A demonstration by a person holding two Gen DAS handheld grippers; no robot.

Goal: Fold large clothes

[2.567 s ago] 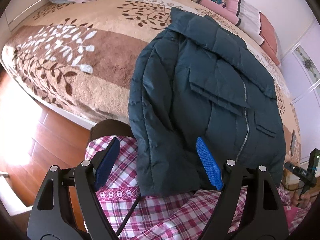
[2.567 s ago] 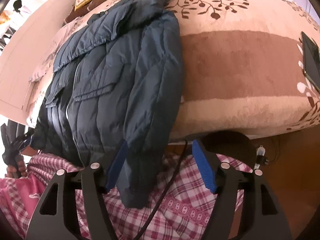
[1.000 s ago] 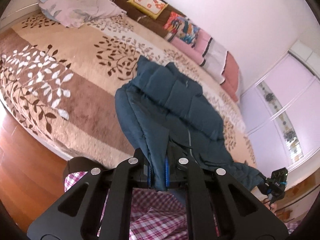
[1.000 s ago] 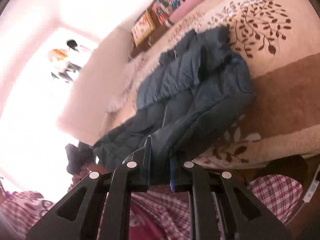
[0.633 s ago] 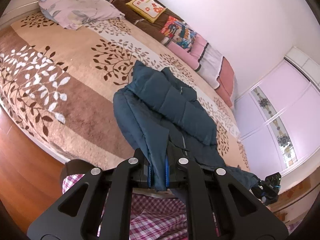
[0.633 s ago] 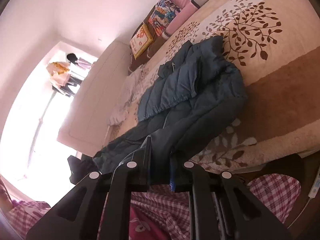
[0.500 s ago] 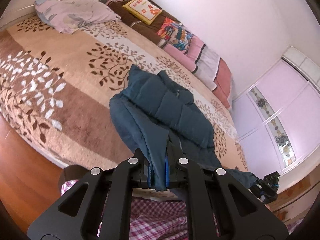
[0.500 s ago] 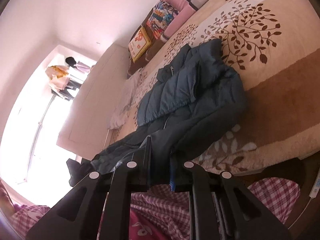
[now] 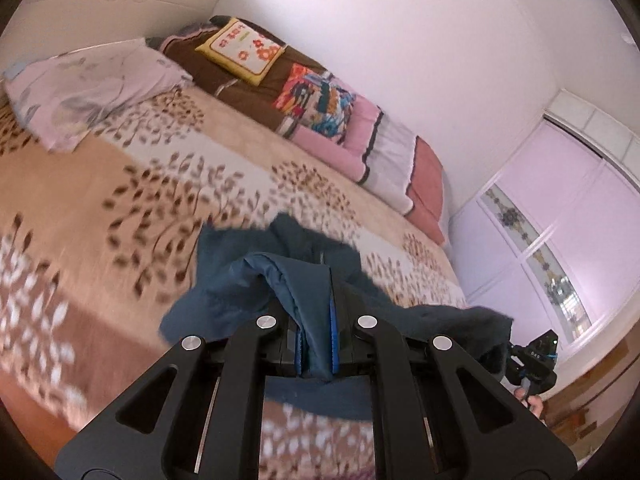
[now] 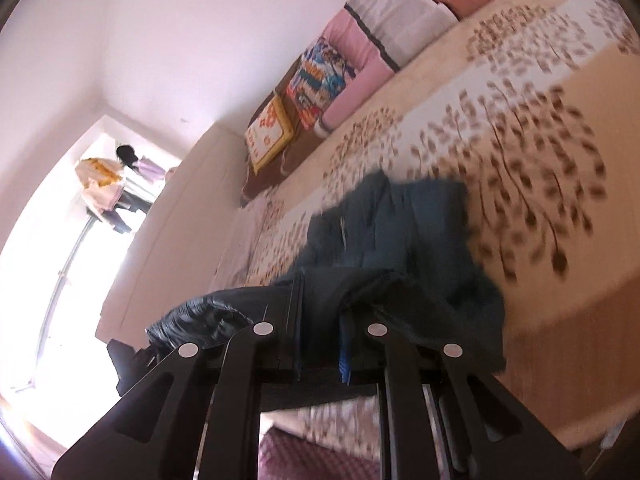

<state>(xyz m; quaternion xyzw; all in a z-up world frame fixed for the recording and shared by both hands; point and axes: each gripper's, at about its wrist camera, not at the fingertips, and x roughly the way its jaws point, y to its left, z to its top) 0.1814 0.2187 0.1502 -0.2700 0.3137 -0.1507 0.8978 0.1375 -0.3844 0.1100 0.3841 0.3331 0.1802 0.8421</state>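
Bed (image 9: 100,200): leaf-print cover in beige, brown and cream, spread ahead of and below both pairs of fingers; blurred.

Pillows (image 9: 360,140): a row along the wall beyond the fingers, pink, white, patterned and brown, with a yellow cushion (image 9: 240,46) on top.

Pale sheet (image 9: 80,88): crumpled, far left of the left fingers.

Jacket (image 9: 240,292): dark blue, padded, its bottom edge lifted off the bed and stretched between the two grippers; the collar end lies on the cover just past the fingertips.

Left gripper (image 9: 315,344): clenched on a fold of jacket hem, fabric filling the gap between the blue pads.

Right gripper (image 10: 322,340): clenched on the other hem corner, fabric bunched over both fingers.
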